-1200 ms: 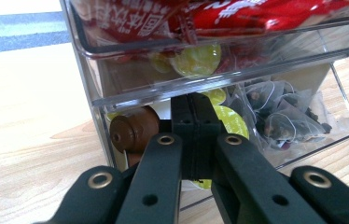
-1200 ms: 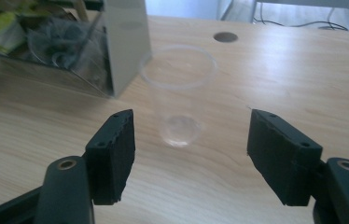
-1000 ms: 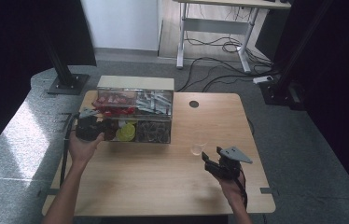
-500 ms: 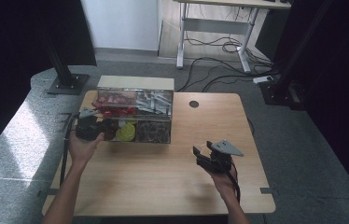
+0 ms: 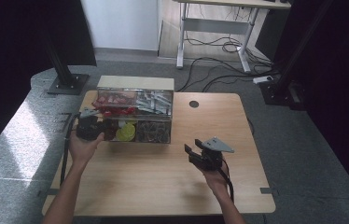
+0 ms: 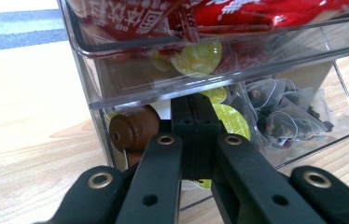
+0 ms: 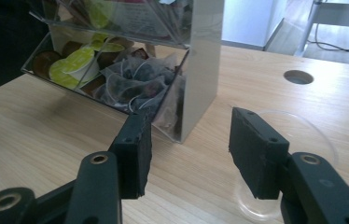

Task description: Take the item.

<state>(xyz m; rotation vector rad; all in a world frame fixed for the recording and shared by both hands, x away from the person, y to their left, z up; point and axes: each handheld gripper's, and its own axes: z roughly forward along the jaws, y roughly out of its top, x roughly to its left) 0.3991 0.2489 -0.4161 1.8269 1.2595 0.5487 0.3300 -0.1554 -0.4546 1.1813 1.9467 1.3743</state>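
Your right gripper (image 7: pixel 189 154), fingers apart and just closing on nothing, faces the organizer's lower drawer (image 7: pixel 130 88); left gripper (image 6: pixel 193 135), fingers closed, grips that drawer's front.

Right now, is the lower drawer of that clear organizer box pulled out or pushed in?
Pulled out. The lower drawer juts forward of the organizer box, showing coffee pods and tea bags, and the left gripper is shut on its front edge.

Bench (image 5: pixel 163 186): pale wood-grain top, rounded corners, standing on grey speckled floor (image 5: pixel 303 140). Round cable hole (image 5: pixel 193 103) near the far edge. Clear plastic organizer box (image 5: pixel 135 116) sits on the far left part, its compartments packed with red sachets, yellow-lidded capsules, brown capsules and tea bags. A clear round lid (image 7: pixel 284 163) lies flat on the wood, near the box's right side.
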